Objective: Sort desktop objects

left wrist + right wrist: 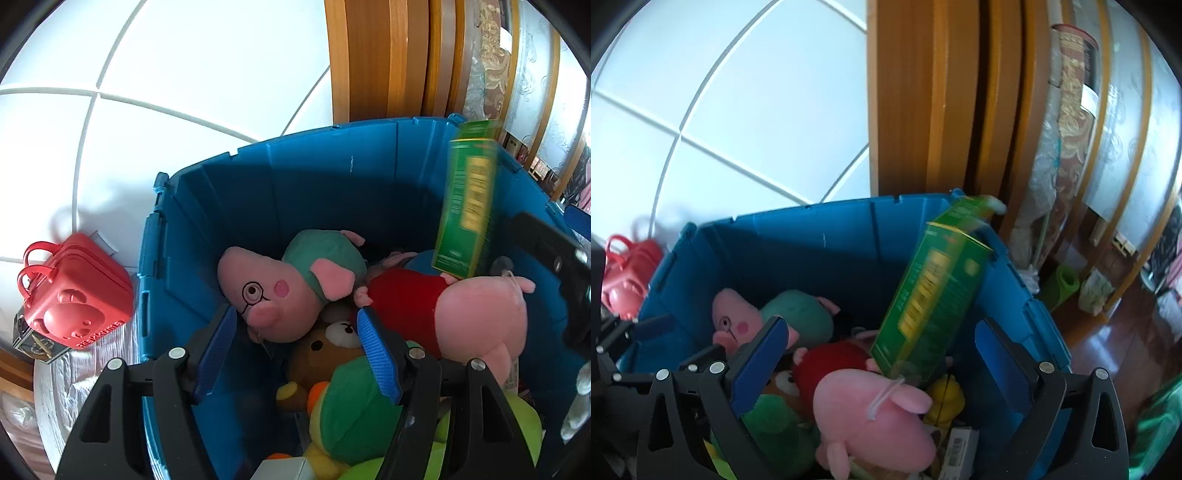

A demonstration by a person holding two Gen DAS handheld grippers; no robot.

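A blue plastic bin (295, 184) (820, 251) holds plush toys: a pink pig in green (280, 288) (768, 317), a pink pig in red (461, 314) (871, 417), a brown bear (325, 350) and a green plush (354, 406). A green box (467, 199) (931, 295), motion-blurred, is in the air over the bin, touching neither gripper. My left gripper (299, 354) is open and empty above the toys. My right gripper (879, 354) is open, its fingers wide on either side of the box's lower end.
A red toy suitcase (70, 291) (628, 273) sits left of the bin on a white cloth. A wooden door frame (380, 59) (923, 96) stands behind the bin. White floor tiles lie beyond. A yellow toy (945, 398) and a white carton (956, 450) lie in the bin.
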